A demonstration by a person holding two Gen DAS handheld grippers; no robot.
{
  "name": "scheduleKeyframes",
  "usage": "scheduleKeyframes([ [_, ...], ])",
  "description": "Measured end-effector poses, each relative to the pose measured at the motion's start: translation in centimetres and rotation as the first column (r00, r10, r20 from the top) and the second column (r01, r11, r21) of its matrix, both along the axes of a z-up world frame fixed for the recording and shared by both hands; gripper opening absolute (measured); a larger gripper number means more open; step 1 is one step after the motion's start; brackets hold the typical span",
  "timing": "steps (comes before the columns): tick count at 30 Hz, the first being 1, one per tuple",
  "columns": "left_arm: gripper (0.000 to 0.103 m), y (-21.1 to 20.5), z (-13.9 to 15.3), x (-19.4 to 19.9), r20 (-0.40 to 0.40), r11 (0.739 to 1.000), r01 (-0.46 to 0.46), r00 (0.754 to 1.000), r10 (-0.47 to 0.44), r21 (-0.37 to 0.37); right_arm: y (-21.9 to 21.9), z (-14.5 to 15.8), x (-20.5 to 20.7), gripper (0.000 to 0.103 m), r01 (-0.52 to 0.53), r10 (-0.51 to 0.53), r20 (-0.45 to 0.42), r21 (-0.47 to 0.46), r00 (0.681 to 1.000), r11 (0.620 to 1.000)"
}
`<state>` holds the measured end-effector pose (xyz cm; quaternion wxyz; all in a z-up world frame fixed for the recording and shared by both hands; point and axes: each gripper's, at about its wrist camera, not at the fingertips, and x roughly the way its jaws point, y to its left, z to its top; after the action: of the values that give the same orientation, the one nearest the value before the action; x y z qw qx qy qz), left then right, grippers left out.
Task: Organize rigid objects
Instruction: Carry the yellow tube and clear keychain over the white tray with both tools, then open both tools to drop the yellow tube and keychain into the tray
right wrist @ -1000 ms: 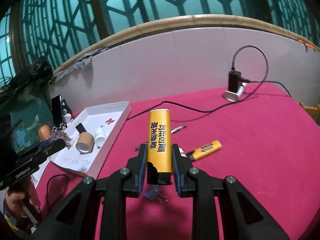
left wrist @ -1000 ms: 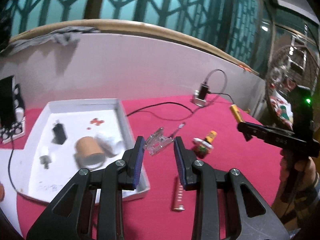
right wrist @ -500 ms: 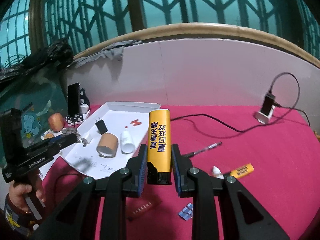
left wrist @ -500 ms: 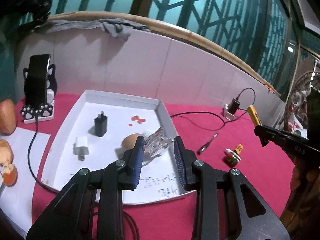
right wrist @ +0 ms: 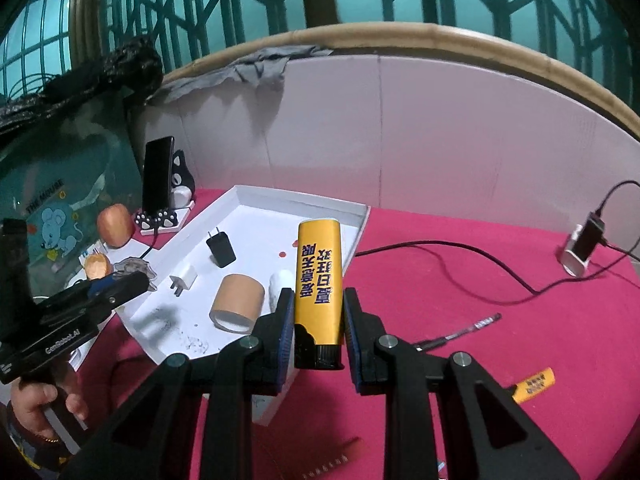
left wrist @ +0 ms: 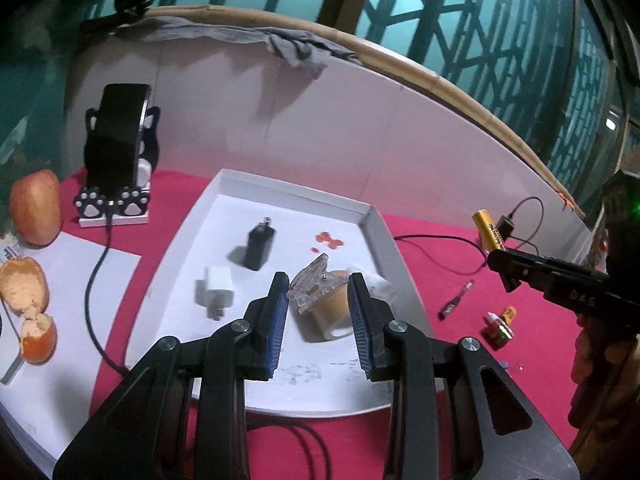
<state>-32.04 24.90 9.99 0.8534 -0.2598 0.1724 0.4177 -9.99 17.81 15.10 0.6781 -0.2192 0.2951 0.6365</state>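
Held stock, risk noted: your left gripper (left wrist: 318, 316) pinches a clear plastic clip (left wrist: 313, 289) above the white tray (left wrist: 370, 220), your right gripper (right wrist: 316, 322) clamps a yellow lighter (right wrist: 319, 280) at the tray's edge; an early release drops either onto the red surface (right wrist: 500, 280).

Tape roll (left wrist: 334, 312): we see it partly hidden behind the clear clip (left wrist: 314, 290).
White bottle (right wrist: 279, 284): mostly behind the yellow lighter (right wrist: 318, 280).
Comb (right wrist: 324, 467): cut off at the frame's bottom.
Tray scribbles (left wrist: 304, 372): too blurred for us to read.
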Motion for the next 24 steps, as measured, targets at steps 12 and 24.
scheduleKeyframes([
  [12, 0.029, 6.7, -1.4, -2.3, -0.007, 0.991, -0.098, 0.995, 0.098, -0.095, 7.4, -3.2, -1.6, 0.023, -0.045, 0.049, 0.034, -0.128, 0.998, 0.991],
  [24, 0.029, 7.8, -3.3, 0.4, -0.076, 0.988, -0.084, 0.994, 0.075, -0.128, 13.4, -7.0, -2.2, 0.023, 0.001, 0.014, 0.064, -0.230, 0.998, 0.973],
])
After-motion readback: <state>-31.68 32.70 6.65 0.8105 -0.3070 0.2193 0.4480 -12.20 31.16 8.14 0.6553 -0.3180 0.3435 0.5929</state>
